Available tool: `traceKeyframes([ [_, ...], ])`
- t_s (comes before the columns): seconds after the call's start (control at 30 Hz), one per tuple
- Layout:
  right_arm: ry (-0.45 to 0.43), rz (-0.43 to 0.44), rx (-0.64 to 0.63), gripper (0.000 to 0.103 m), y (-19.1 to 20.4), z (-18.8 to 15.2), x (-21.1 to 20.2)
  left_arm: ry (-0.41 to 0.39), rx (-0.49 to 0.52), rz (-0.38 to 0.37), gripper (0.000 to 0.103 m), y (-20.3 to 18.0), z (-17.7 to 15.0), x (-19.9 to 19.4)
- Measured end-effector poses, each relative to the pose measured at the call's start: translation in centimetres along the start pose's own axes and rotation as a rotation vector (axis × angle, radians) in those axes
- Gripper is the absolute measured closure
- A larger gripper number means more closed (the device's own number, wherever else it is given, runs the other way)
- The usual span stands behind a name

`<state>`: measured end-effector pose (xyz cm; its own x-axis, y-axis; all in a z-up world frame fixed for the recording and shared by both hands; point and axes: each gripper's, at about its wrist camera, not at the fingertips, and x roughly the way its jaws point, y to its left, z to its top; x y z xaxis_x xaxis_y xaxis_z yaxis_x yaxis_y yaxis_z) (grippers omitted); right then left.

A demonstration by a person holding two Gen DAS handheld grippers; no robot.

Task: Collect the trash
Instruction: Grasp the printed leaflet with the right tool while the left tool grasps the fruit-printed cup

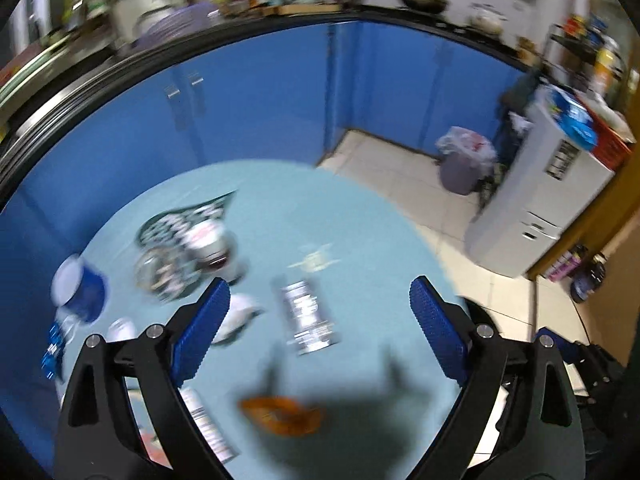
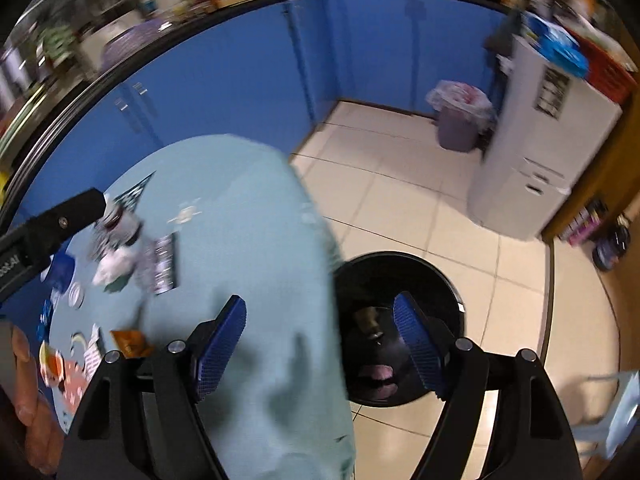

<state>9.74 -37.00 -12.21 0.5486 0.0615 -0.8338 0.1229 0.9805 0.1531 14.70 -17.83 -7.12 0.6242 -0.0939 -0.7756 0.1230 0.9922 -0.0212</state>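
Trash lies on a round table with a light blue cloth (image 1: pixel 360 240): a silver wrapper (image 1: pixel 308 316), an orange wrapper (image 1: pixel 284 414), crumpled white paper (image 1: pixel 236 316), a white and red cup (image 1: pixel 208 244), a blue cup (image 1: pixel 80 288). My left gripper (image 1: pixel 320 304) is open and empty above the silver wrapper. My right gripper (image 2: pixel 320 320) is open and empty over the table's right edge. A black bin (image 2: pixel 400 332) stands on the floor beside the table, with some trash inside. The silver wrapper (image 2: pixel 162 266) and orange wrapper (image 2: pixel 130 342) also show in the right wrist view.
Blue cabinets (image 1: pixel 260 100) run behind the table. A grey bin with a plastic liner (image 1: pixel 464 160) and a white fridge (image 1: pixel 540 200) stand at the far right on the tiled floor (image 2: pixel 400 200). The left gripper's body (image 2: pixel 48 224) shows at the left of the right wrist view.
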Motion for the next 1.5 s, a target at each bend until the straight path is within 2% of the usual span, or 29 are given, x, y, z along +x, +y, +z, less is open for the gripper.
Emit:
traceKeyframes([
  [0.3, 0.051, 0.097, -0.173, 0.028, 8.6, -1.7, 0.5, 0.037, -0.132, 0.157, 0.013, 10.5, -4.3, -2.7],
  [0.47, 0.091, 0.127, -0.234, 0.029, 12.6, -3.2, 0.8, 0.066, -0.171, 0.198, 0.015, 14.5, -6.8, -3.7],
  [0.53, 0.101, 0.135, -0.258, 0.029, 14.1, -3.8, 1.0, 0.089, -0.192, 0.194, 0.019, 16.0, -7.7, -3.6],
  [0.7, 0.119, 0.121, -0.301, 0.029, 16.6, -4.7, 1.2, 0.140, -0.209, 0.142, 0.022, 17.8, -9.0, -2.7],
  [0.83, 0.134, 0.087, -0.311, 0.029, 17.5, -4.7, 1.7, 0.162, -0.189, 0.125, 0.022, 17.7, -9.5, -2.0],
  [1.07, 0.180, 0.083, -0.308, 0.029, 18.0, -4.9, 2.7, 0.211, -0.242, 0.199, 0.024, 20.5, -10.7, -1.8],
  [1.23, 0.174, 0.135, -0.355, 0.029, 20.3, -5.4, 2.5, 0.228, -0.257, 0.258, 0.024, 22.3, -11.8, -2.1],
  [1.33, 0.189, 0.165, -0.389, 0.029, 22.2, -6.1, 2.9, 0.231, -0.267, 0.267, 0.024, 23.4, -12.5, -2.3],
  [1.5, 0.236, 0.183, -0.406, 0.029, 24.3, -7.1, 3.9, 0.274, -0.296, 0.240, 0.024, 25.2, -13.7, -1.7],
])
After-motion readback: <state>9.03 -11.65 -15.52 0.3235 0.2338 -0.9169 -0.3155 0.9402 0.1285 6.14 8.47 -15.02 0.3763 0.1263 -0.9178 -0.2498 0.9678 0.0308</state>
